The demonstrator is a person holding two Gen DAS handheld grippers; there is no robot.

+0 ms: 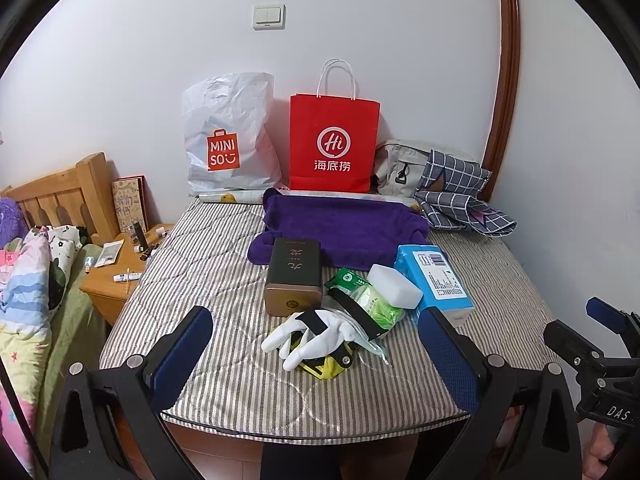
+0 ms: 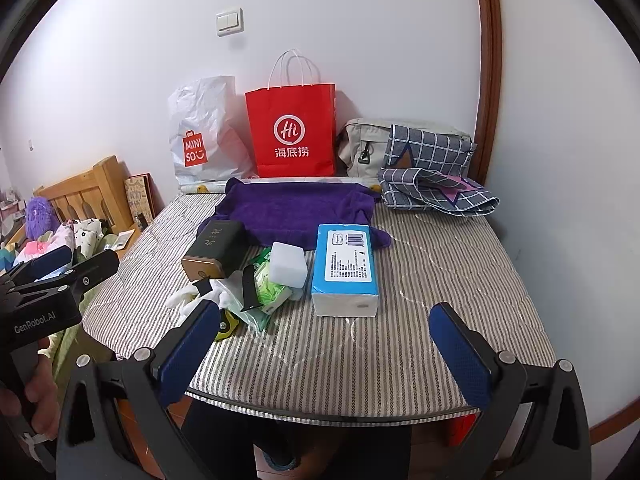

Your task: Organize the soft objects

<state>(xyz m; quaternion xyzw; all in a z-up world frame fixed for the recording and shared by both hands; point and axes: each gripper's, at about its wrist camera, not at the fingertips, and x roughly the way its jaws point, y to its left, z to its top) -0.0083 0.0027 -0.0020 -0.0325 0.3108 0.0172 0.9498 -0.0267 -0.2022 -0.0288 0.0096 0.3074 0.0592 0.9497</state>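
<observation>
Left gripper (image 1: 316,350) wide, empty; right gripper (image 2: 324,338) wide, empty; white glove (image 1: 310,334), purple towel (image 1: 344,232) and tissue pack (image 2: 346,270) lie on striped mattress (image 2: 440,272); red bag (image 1: 334,142), white bag (image 1: 228,140) upright against wall, contents hidden.

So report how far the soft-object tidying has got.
Nothing looks sorted yet. The purple towel lies spread on the mattress, with the white gloves, sponge and tissue pack clustered in front. Left gripper and right gripper are both open and empty. Everything remains to do.
</observation>
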